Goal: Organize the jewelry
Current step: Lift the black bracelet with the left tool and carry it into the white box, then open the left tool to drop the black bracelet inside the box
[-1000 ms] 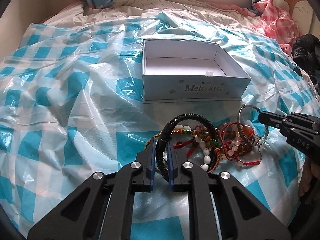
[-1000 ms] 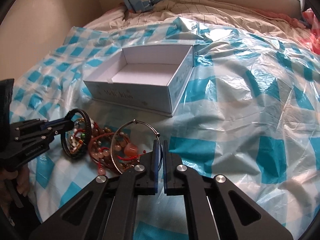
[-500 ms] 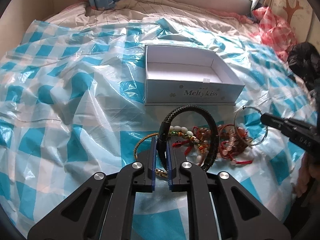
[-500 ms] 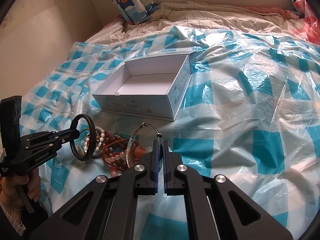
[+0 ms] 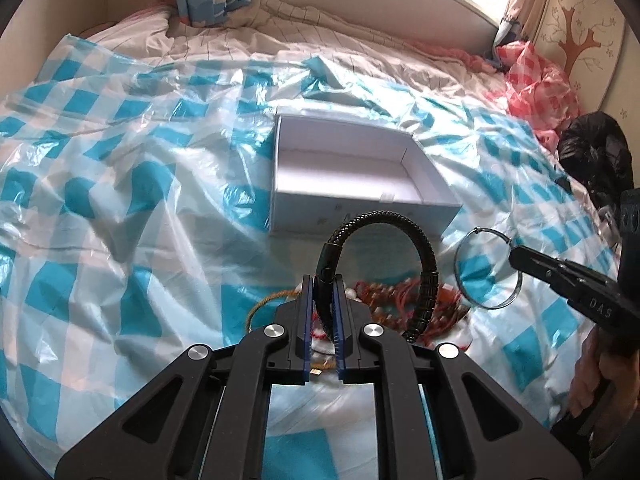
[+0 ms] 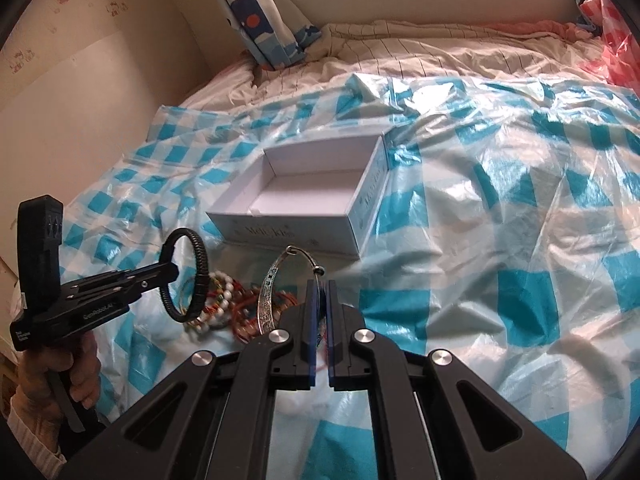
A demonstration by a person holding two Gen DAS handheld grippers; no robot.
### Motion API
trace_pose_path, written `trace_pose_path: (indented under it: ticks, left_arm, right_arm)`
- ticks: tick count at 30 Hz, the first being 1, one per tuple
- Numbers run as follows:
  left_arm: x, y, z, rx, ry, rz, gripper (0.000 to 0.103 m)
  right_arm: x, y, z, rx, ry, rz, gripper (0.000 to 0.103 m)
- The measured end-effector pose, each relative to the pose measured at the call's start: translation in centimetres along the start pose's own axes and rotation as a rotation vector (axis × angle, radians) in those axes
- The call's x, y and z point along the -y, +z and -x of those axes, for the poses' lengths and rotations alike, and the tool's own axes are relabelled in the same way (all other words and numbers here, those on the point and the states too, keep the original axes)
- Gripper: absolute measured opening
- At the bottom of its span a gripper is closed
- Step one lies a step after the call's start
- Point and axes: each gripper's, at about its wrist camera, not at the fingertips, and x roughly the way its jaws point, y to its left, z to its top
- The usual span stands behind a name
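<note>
You have lifted both bracelets off the pile since a second ago. Your left gripper (image 5: 322,300) pinches the black braided bracelet (image 5: 426,272); your right gripper (image 6: 319,300) pinches the silver bangle (image 6: 268,292). Below both lies the jewelry pile (image 6: 228,304); beyond, the white box (image 5: 356,172) sits open.

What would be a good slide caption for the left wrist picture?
Left gripper lifts a black braided bracelet toward an open white cardboard box; right gripper holds a silver bangle.
</note>
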Motion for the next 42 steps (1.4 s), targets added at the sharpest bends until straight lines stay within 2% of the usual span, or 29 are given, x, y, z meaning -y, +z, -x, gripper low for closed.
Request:
trace_pose_path:
  ticks: [14,42]
  left_arm:
    - [0.7,3.9,-1.3,0.023,0.009,0.003,0.008]
    - [-0.1,9.6,-6.2,0.024,0.053,0.010,0.008]
  right_arm:
    - [-1.6,3.9,-1.1,0.068,0.023,-0.007,0.005]
    - [-0.9,8.5,-7.9,0.058,-0.012,-0.001,0.005]
